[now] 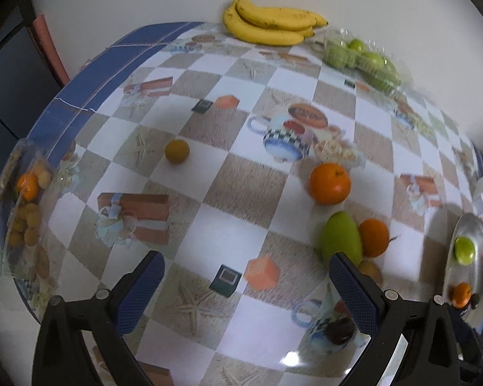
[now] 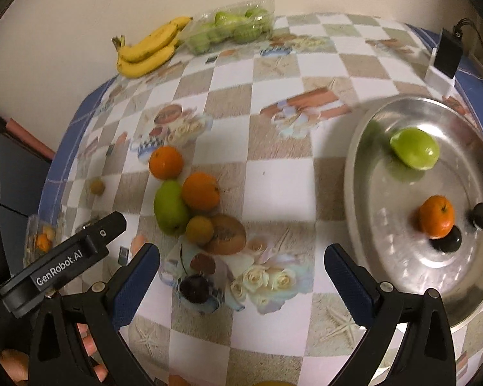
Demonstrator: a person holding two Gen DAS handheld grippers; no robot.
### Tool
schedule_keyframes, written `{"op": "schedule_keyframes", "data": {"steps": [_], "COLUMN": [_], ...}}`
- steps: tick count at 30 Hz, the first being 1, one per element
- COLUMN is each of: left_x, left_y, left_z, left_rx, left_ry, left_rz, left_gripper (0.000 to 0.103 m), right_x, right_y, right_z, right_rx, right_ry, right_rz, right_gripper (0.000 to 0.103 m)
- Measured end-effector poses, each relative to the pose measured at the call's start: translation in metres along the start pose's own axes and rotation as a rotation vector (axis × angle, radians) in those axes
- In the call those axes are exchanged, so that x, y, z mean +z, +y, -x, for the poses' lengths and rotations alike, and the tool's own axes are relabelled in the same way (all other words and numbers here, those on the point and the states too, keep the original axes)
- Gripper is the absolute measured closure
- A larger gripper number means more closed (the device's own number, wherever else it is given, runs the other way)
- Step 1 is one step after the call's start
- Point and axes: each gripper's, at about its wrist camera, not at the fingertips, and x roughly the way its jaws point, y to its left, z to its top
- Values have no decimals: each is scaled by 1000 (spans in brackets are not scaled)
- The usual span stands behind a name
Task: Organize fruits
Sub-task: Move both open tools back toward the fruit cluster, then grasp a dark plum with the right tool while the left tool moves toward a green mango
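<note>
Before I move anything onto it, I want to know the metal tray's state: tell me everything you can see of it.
The metal tray is a round, shiny silver dish with a raised rim, aluminium or steel by its look, lying flat on the checked tablecloth at the table's right side. It holds a green fruit toward the back, an orange nearer the front, and two small dark fruits, one touching the orange. Much of its floor is bare. Neither gripper touches it; its near edge lies behind the right gripper's finger.

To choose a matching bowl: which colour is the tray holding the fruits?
Shiny silver metal tray; the right wrist view shows it best.
</note>
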Motion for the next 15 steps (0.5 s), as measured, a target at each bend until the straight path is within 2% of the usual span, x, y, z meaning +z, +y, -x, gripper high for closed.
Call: {"op": "schedule_keyframes", "data": {"steps": [4,8,15], "left_x": [-7,-12,-16], "left_y": [3,14,22], "left_z": [-11,-18,-23], "left_rx": [44,57,58], "left_ry": [53,97,129], "left_rz": [-33,-9,27], "left_gripper": [0,0,0], "right_x": [-6,-13,-22], "right_y": [3,9,24], "right_z": [-9,-20,-32], "right_rx": [-6,-10,-38], "right_ry": [44,94,136], "right_rz": [4,19,80], "right_gripper": [1,1,2]}}
